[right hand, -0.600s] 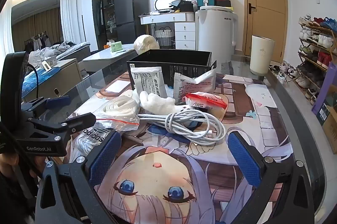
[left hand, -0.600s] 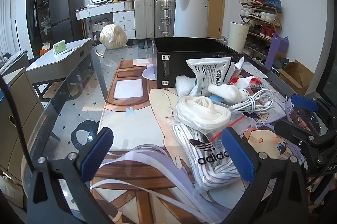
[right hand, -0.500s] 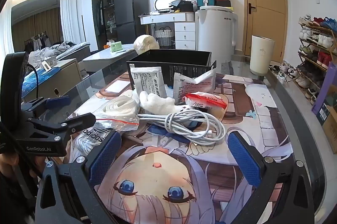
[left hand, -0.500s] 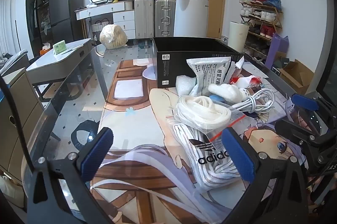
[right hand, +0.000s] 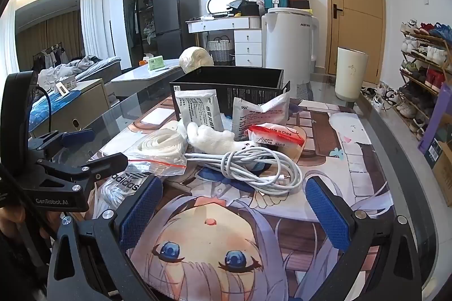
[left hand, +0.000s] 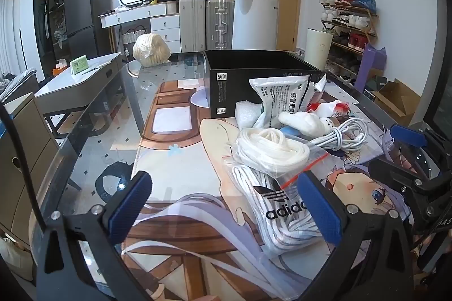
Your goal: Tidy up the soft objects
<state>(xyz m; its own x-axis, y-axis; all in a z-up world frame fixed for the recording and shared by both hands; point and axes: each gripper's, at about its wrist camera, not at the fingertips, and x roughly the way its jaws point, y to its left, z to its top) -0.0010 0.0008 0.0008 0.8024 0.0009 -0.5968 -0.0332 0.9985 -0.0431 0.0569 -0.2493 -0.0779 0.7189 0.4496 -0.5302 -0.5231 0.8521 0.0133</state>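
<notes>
A pile of soft items lies on the printed mat in front of an open black box (left hand: 254,75) (right hand: 228,86): a zip bag of white laces (left hand: 268,151) (right hand: 161,145), an adidas bag (left hand: 282,210) (right hand: 124,182), a coiled white cable (left hand: 344,135) (right hand: 254,162), a white plush toy (left hand: 302,123) (right hand: 212,138), white medicine pouches (left hand: 282,94) (right hand: 197,108) and a red-topped bag (right hand: 275,137). My left gripper (left hand: 226,205) is open and empty, just short of the adidas bag. My right gripper (right hand: 234,207) is open and empty, in front of the cable.
The glass table edge (left hand: 79,137) runs along the left and its far right rim (right hand: 395,148) curves beside a shoe rack (right hand: 423,66). A white bin (right hand: 350,72), suitcases (left hand: 206,21) and a grey side table (left hand: 82,80) stand beyond.
</notes>
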